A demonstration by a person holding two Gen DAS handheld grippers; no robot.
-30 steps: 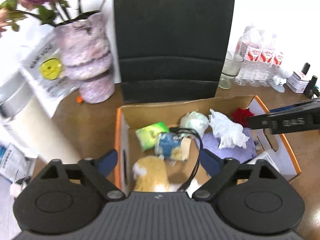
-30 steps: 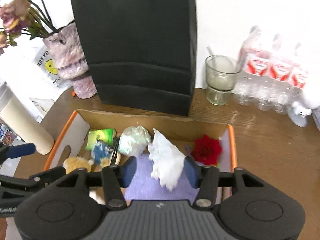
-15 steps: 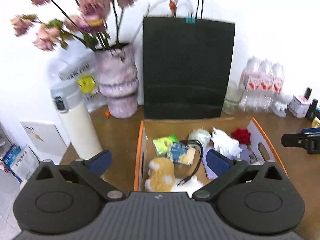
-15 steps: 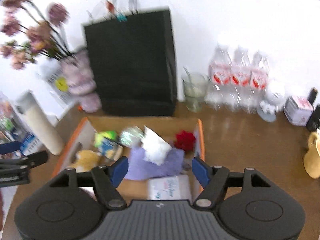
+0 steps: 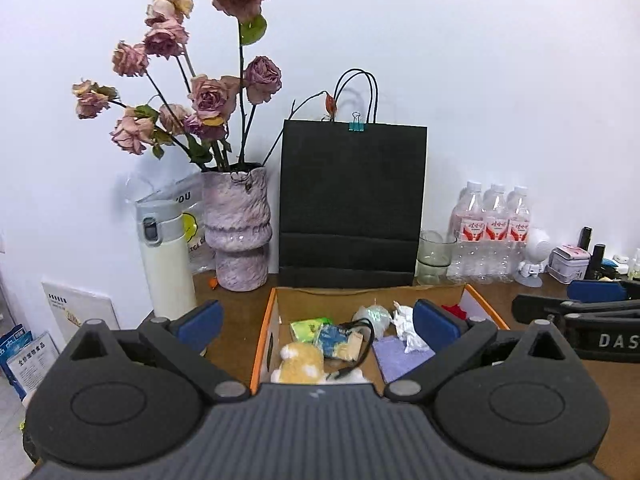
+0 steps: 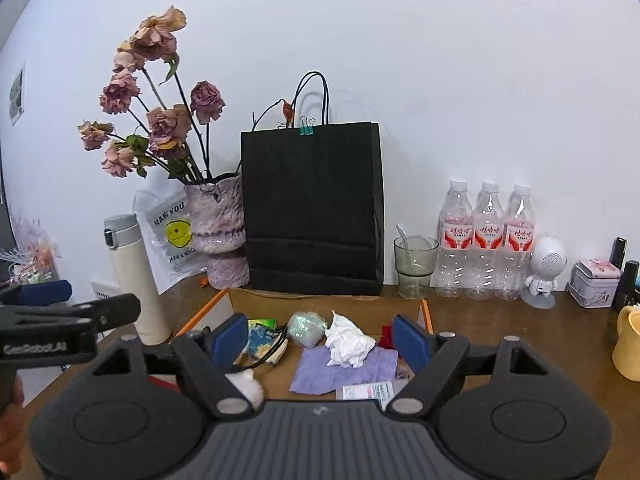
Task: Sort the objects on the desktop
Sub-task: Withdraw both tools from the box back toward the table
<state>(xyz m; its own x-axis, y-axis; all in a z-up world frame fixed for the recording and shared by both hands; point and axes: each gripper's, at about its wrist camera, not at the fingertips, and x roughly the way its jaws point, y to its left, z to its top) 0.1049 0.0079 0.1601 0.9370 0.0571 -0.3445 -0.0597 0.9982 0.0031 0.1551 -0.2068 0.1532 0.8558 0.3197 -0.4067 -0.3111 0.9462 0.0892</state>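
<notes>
An orange-edged cardboard box (image 5: 262, 344) (image 6: 202, 312) sits on the brown desk. Inside lie a green packet (image 5: 308, 327), a blue snack pack (image 5: 336, 342) with a black cable (image 5: 366, 344), a yellow plush toy (image 5: 298, 362), a crumpled white tissue (image 6: 348, 344) (image 5: 408, 330), a purple cloth (image 6: 344, 372), a shiny wrapped ball (image 6: 306, 326) and a red rose (image 5: 454, 310). My left gripper (image 5: 316, 322) is open and empty, above the box's near side. My right gripper (image 6: 320, 338) is open and empty, above the tissue and cloth.
Behind the box stand a black paper bag (image 5: 352, 204), a pink vase of dried roses (image 5: 238, 236), a white thermos (image 5: 164, 260), a glass (image 6: 414, 266) and three water bottles (image 6: 486, 244). At right are a small robot figure (image 6: 544, 270), a tin (image 6: 594, 288) and a yellow mug (image 6: 630, 348).
Both grippers have pulled back and up from the box, so the whole bag, vase and wall now show. Both stay open and empty.
</notes>
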